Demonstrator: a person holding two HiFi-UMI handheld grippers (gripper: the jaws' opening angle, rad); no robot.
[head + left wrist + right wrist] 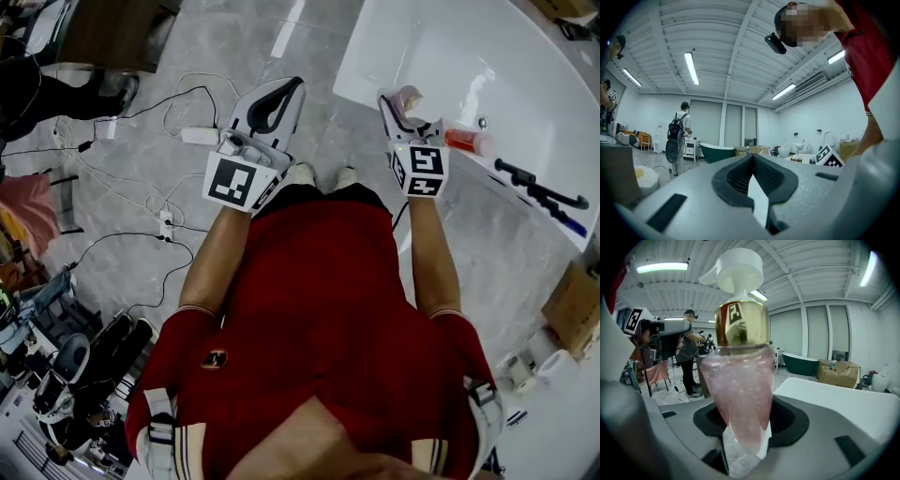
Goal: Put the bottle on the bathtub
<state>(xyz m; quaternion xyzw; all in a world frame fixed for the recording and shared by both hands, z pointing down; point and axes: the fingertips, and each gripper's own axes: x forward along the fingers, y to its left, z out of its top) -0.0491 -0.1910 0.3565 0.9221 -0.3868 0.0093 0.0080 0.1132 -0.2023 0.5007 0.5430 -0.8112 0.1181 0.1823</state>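
Note:
My right gripper (401,105) is shut on a pink pump bottle (740,394) with a gold collar and a white pump head. In the head view the bottle (409,97) shows as a pink top at the near rim of the white bathtub (394,47). In the right gripper view the tub's white edge (834,397) lies just behind the bottle. My left gripper (272,105) hangs over the grey floor to the left of the tub, its jaws closed with nothing between them. The left gripper (757,194) points across the room at standing height.
A red-and-clear bottle (467,142) and a black hand shower fitting (544,192) lie on the tub rim at the right. White cables and a power strip (169,223) trail over the floor at the left. A person with a backpack (677,136) stands across the room.

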